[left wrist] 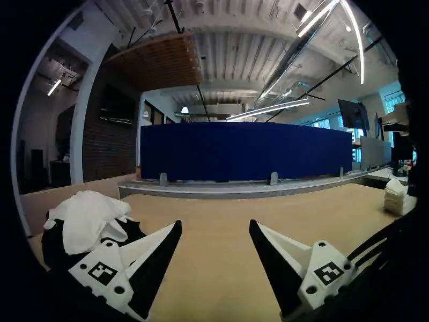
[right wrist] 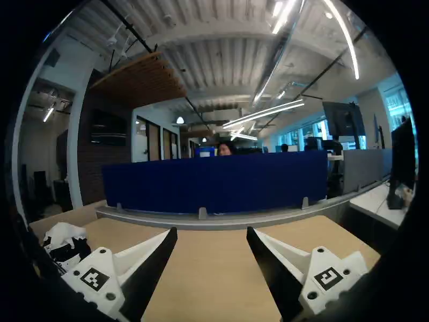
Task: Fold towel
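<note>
A heap of white towels (left wrist: 88,217) lies on something black at the left of the wooden table (left wrist: 225,236) in the left gripper view. My left gripper (left wrist: 215,226) is open above the table, with nothing between its fingers, the heap just beyond its left finger. A stack of folded white towels (left wrist: 398,196) sits at the table's far right edge. In the right gripper view, my right gripper (right wrist: 212,232) is open and empty over the table (right wrist: 214,268), and the towel heap (right wrist: 63,241) sits at the far left.
A blue divider panel (left wrist: 241,151) runs along the back of the table, also seen in the right gripper view as the blue panel (right wrist: 214,182). People sit behind it. Monitors (right wrist: 402,161) and another desk stand at the right.
</note>
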Motion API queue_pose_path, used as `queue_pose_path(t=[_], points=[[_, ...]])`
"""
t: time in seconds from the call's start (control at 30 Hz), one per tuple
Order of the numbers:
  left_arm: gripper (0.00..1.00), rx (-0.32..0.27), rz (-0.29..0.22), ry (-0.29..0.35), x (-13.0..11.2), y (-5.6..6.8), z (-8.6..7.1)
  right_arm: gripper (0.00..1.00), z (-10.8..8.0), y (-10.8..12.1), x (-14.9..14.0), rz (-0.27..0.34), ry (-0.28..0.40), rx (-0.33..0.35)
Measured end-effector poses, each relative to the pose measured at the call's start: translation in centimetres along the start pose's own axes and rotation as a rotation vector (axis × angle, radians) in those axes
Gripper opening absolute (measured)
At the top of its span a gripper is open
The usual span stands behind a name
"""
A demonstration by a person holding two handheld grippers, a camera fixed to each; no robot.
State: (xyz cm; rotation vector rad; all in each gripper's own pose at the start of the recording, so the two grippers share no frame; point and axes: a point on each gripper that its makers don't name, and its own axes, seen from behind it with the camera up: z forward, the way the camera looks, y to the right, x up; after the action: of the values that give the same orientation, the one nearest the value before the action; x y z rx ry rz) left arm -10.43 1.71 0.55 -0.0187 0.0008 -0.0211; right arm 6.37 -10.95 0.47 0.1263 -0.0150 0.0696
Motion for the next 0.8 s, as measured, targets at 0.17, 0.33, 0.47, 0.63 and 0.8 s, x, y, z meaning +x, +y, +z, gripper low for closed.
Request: queue_pose_path(t=[0.17,0.33,0.47,0.63,0.8], points=[[0.93,0.003,0.008,0.000,0.0,0.0,0.0,1.00,0.0,0.1,0.0,-0.004,-0.001,-0.003],[0.93,-0.001,0.001,0.001,-0.1,0.1,0.1,1.00,0.0,0.2,0.3,-0.002,0.002,-0.005],[0.93,0.000,0.001,0.000,-0.1,0.1,0.1,1.00,0.1,0.4,0.5,-0.001,0.010,-0.005],[0.93,0.000,0.002,-0.001,0.0,0.2,0.1,1.00,0.1,0.9,1.0,-0.002,0.021,-0.012],[0.93,0.000,0.001,-0.001,0.0,0.3,0.0,1.00,0.0,1.7,1.7,-0.009,0.038,-0.025]])
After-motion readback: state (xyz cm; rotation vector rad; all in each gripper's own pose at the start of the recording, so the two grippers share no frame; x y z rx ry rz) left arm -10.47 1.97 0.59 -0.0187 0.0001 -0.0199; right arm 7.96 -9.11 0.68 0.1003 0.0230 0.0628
